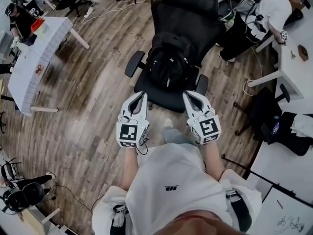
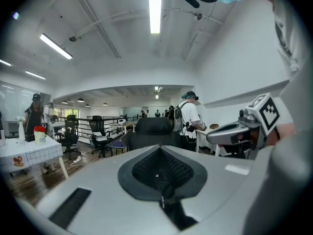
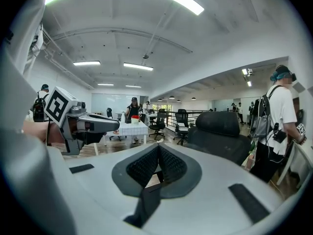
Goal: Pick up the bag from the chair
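Note:
A black backpack sits upright on the seat of a black office chair, straight ahead in the head view. My left gripper is shut and empty, its tip just short of the seat's front edge on the left. My right gripper is shut and empty too, level with it on the right. Neither touches the bag. In the left gripper view the chair's backrest shows over my shut left gripper; the bag is hidden there. In the right gripper view the backrest stands beyond my shut right gripper.
A white table with a red cup stands at the left on the wooden floor. A person in white stands by a white desk at the right. A dark bag lies on the floor beside the desk. Cables run across the floor.

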Available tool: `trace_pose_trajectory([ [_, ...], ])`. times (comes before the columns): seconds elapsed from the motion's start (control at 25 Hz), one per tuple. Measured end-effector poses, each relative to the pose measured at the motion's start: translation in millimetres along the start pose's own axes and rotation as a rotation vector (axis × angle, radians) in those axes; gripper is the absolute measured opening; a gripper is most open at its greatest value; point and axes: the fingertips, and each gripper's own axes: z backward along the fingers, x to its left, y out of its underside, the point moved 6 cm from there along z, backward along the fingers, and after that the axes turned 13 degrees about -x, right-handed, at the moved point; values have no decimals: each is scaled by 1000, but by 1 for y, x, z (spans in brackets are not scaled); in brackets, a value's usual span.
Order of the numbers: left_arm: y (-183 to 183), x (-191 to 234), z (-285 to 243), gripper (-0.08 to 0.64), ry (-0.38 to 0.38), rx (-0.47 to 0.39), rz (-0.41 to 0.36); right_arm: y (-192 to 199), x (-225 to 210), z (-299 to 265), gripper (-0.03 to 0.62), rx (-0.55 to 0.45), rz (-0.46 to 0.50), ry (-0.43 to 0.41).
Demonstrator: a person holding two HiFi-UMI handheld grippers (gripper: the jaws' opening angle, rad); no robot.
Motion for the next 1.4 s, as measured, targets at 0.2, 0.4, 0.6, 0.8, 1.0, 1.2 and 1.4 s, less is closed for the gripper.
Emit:
trace_pose_trajectory([
  [0.2,6,15,-39,12,-16,11,0,8,-29,-33,-5,13,-11,-34],
  [0.4,12,22,-71,12,-23,19,-4,14,-56,-55,-5,21,-27,-51],
  [0.6,16,35,-95,12,-23,33,-9,21,-73,-74,-5,29,-44,-48],
  [0.8,24,51,-121,12,-4,40,-13,28,-87,-92,-5,30,-60,-16],
  [1.0,38,73,-146,12,47,52,-9,38,-96,-110,-3,47,-63,50],
  [1.2,52,96,-174,12,140,56,11,47,-104,-127,-3,62,-69,149],
  [1.4,66,121,-203,12,275,81,19,55,-105,-148,6,78,-81,282],
])
